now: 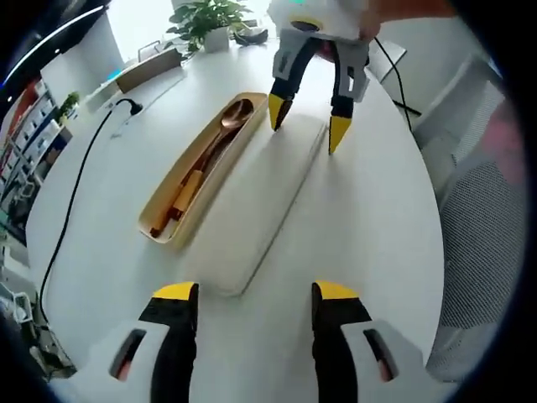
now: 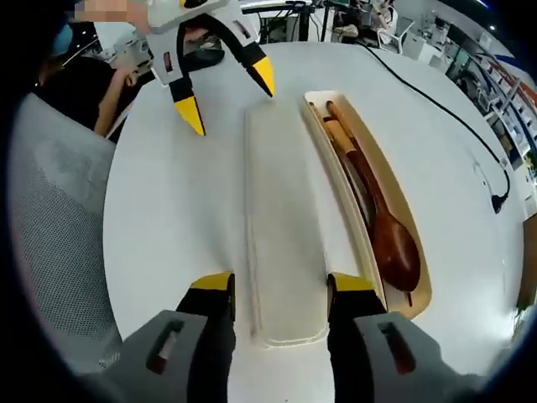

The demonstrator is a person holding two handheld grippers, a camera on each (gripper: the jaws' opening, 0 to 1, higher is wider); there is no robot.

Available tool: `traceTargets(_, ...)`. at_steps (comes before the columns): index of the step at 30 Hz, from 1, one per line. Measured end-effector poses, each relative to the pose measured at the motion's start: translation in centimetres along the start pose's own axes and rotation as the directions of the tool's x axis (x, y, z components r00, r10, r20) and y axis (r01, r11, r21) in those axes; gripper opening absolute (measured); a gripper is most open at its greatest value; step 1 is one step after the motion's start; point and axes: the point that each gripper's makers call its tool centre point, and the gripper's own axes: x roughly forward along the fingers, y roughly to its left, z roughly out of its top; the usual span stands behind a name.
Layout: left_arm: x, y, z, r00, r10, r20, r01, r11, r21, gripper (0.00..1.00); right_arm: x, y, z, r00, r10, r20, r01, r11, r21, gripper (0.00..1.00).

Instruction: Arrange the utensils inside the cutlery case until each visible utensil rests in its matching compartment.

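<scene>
Yellow gripper tips straddle the lid's near end.
Right gripper is open around the lid, which runs long toward the open left gripper; the case with spoon lies beside it.

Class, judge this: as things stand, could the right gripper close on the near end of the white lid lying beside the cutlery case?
Probably yes: the right gripper stands open, jaws on either side of the lid's end, nothing between.
</scene>
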Motion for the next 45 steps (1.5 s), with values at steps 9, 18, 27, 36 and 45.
traceTargets(9,0.1,-0.4,1.1,1.0,-0.008,0.025,0.007,1.0,0.021,0.64,-0.3,1.7,-1.0,0.998,0.022,-0.061,-0.027,0.995,-0.092,0.34)
traceTargets(18,1.3,-2.0,1.9,0.999,-0.028,0.039,0.026,0.998,0.056,0.68,-1.1,2.4,-1.6,0.995,0.019,-0.093,-0.03,0.992,-0.124,0.34)
traceTargets(27,1.4,-2.5,2.1,0.998,-0.052,0.032,0.049,0.994,0.094,0.67,-2.4,1.9,-0.2,0.998,-0.009,-0.067,0.0,0.991,-0.133,0.34)
traceTargets(36,1.8,-4.1,2.5,0.993,-0.103,0.064,0.097,0.992,0.085,0.45,-2.5,2.3,-0.5,0.997,0.043,-0.06,-0.048,0.995,-0.085,0.14)
traceTargets(45,1.7,-3.6,2.5,0.995,-0.085,0.057,0.079,0.992,0.097,0.44,-2.6,1.1,-0.2,0.999,-0.035,0.014,0.037,0.992,-0.121,0.34)
